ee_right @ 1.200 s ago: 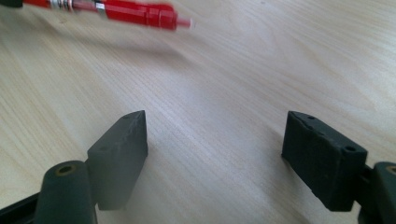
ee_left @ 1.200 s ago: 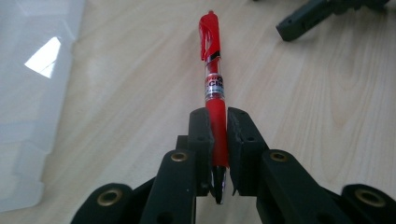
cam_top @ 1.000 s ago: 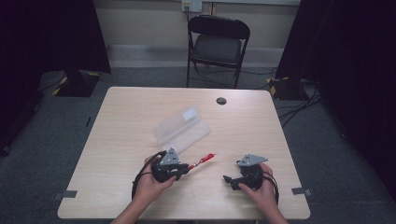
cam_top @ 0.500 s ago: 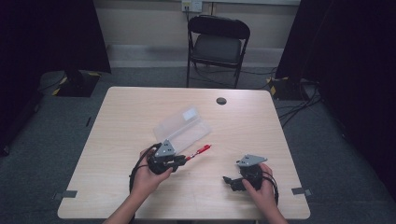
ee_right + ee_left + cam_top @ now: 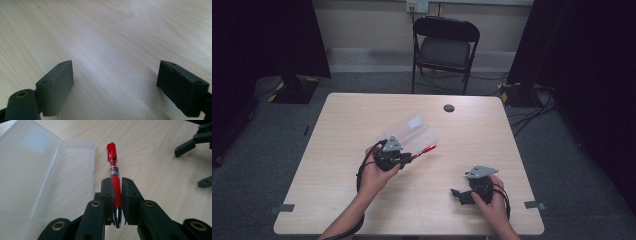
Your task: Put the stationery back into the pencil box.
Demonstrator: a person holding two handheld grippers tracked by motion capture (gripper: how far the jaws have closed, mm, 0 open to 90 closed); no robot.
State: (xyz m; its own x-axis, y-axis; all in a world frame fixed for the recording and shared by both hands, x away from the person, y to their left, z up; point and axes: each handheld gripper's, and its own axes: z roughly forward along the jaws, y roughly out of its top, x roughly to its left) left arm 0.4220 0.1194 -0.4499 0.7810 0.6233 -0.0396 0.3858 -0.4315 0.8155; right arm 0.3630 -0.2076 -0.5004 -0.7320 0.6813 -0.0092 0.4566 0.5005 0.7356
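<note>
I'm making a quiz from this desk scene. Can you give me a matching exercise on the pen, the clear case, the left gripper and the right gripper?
1 pen
2 case
3 left gripper
4 right gripper

a open, nothing between its jaws
b lies open on the table
c red
d shut on the pen

Pairs: 1-c, 2-b, 3-d, 4-a

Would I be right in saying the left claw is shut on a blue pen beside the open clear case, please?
Not quite: the pen is red, as the left gripper view shows. The left claw is indeed shut on it beside the open clear case.
</note>
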